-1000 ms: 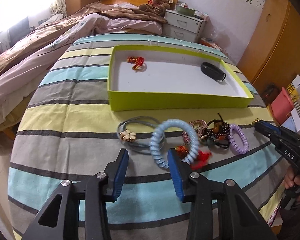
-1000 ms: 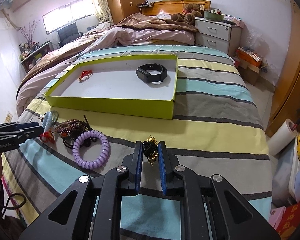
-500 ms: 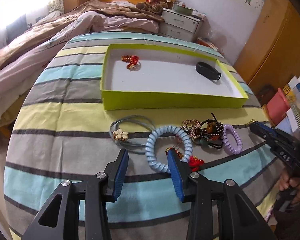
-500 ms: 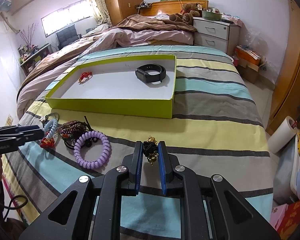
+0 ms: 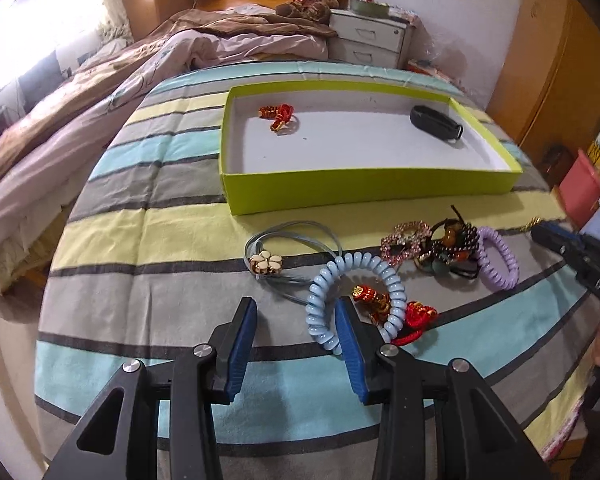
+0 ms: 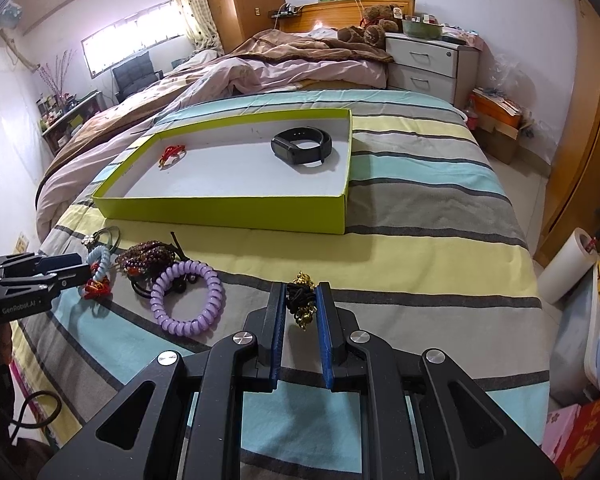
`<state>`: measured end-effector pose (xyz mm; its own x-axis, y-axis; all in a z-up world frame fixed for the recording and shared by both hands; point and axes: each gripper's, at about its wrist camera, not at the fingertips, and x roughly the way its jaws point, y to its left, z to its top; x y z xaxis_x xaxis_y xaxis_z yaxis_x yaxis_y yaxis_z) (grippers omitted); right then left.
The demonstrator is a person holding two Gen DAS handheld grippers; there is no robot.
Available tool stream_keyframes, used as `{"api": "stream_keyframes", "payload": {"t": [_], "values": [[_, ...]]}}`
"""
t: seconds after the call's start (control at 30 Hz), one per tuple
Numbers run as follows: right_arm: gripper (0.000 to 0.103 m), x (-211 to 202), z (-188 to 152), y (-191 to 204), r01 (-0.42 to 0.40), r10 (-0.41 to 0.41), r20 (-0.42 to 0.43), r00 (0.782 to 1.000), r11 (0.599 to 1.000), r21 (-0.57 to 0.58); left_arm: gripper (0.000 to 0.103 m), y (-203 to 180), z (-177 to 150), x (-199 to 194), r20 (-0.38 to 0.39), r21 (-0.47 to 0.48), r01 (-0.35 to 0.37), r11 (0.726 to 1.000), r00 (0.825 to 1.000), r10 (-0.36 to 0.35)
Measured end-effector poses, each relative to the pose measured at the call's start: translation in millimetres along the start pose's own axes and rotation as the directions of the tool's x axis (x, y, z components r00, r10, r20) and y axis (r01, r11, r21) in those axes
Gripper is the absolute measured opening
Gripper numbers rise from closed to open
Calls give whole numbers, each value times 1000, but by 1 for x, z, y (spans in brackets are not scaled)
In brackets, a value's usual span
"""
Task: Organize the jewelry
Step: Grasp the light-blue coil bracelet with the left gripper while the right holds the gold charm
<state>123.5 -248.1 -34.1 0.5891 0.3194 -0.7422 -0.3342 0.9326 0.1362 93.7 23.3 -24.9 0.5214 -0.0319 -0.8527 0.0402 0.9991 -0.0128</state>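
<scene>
A lime-green tray (image 5: 364, 190) (image 6: 236, 210) lies on the striped bedspread and holds a red charm (image 5: 278, 116) (image 6: 171, 153) and a black wristband (image 5: 436, 123) (image 6: 302, 146). In front of it lie a grey cord with a flower charm (image 5: 266, 262), a light blue coil band (image 5: 354, 296), a red and gold charm (image 5: 396, 314), a bead and rhinestone pile (image 5: 432, 246) (image 6: 148, 258) and a purple coil band (image 5: 498, 258) (image 6: 188, 298). My left gripper (image 5: 296, 320) is open, its right finger inside the blue coil. My right gripper (image 6: 300, 306) is shut on a black and gold hair tie (image 6: 302, 300).
The striped bedspread (image 5: 148, 240) drops off at its left and near edges. A rumpled quilt (image 6: 280, 64) and a white nightstand (image 6: 430, 66) lie behind the tray. A wooden wardrobe (image 6: 580, 140), a paper roll (image 6: 566, 266) and boxes stand to the right.
My left gripper has moved left and forward, so its right finger now sits inside the blue coil band. The right gripper has stayed shut on the hair tie, barely moving.
</scene>
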Motion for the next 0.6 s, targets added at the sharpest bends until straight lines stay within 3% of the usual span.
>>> {"api": "stream_keyframes", "payload": {"t": [0.13,0.2,0.3,0.5,0.6], "values": [[16,0,0,0,-1,1,2,1000,1000,2,41,-11,3,2,18,68,-40,997,999,39],[16,0,0,0,0,0,-1,1000,1000,4,27,-13,2,2,21,82,-14,997,1000,12],[16,-1,0,-1,2,-2,0,1000,1000,8,21,-17,-2,0,35,103,-11,995,999,7],[16,-1,-1,-1,5,-5,2,1000,1000,13,10,-11,-3,-3,43,63,39,997,998,-42],[16,-2,-2,-2,6,-6,0,1000,1000,15,10,-8,-5,-5,55,55,54,997,997,-57]]}}
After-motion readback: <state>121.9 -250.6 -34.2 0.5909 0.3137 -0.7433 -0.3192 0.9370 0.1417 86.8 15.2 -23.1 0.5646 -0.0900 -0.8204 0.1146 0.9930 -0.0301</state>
